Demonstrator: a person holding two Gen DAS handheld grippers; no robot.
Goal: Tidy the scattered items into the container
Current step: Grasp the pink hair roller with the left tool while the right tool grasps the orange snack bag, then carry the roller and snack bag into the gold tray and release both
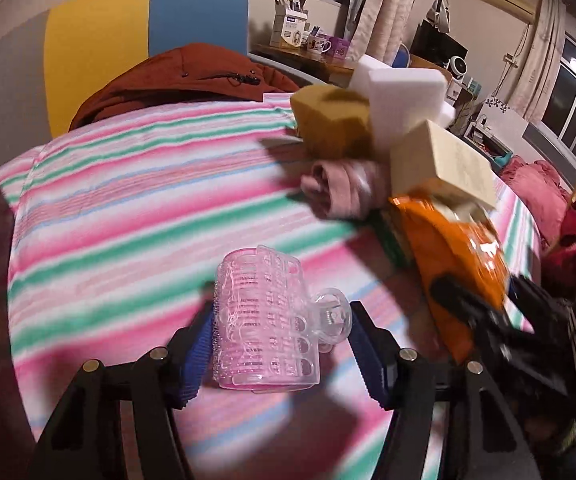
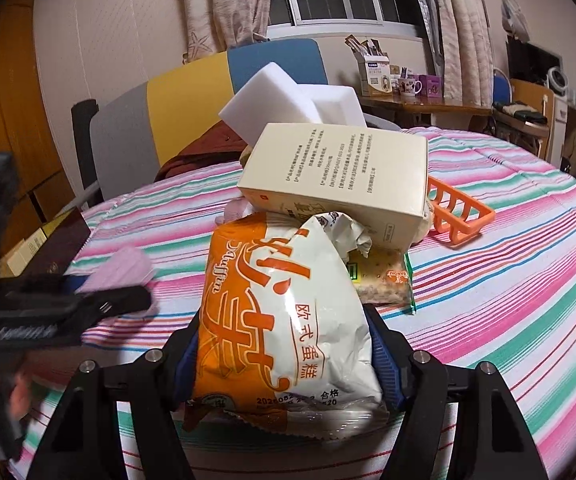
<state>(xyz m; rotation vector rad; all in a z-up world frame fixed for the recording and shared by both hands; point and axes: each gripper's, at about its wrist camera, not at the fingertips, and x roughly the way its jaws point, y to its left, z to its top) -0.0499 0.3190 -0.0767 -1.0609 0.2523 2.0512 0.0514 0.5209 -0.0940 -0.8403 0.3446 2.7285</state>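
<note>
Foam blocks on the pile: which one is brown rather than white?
The brown sponge, left of the two white foam blocks in the left wrist view; it alone is tan-brown.

A bed (image 2: 507,280) in a striped sheet; an orange basket (image 2: 461,216) and cracker pack (image 2: 383,280) are laid on it.

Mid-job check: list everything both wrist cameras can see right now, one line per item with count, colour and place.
hair roller: one, clear pink, between the left gripper's pads.
muffin bag: one, orange and white, in the right gripper, over the bed.
carton: one, cream, on top of the pile.
foam blocks: two, white, top of the pile.
sponge: one, brown, in the pile.
cloth: one, pink, rolled, at the pile's base.
cracker pack: one, green-edged, under the carton.
basket: one, orange, mostly buried.
bedspread: one, striped.
jacket: one, rust-red, by the headboard.
left gripper: one, black.
right gripper: one, black.
</note>
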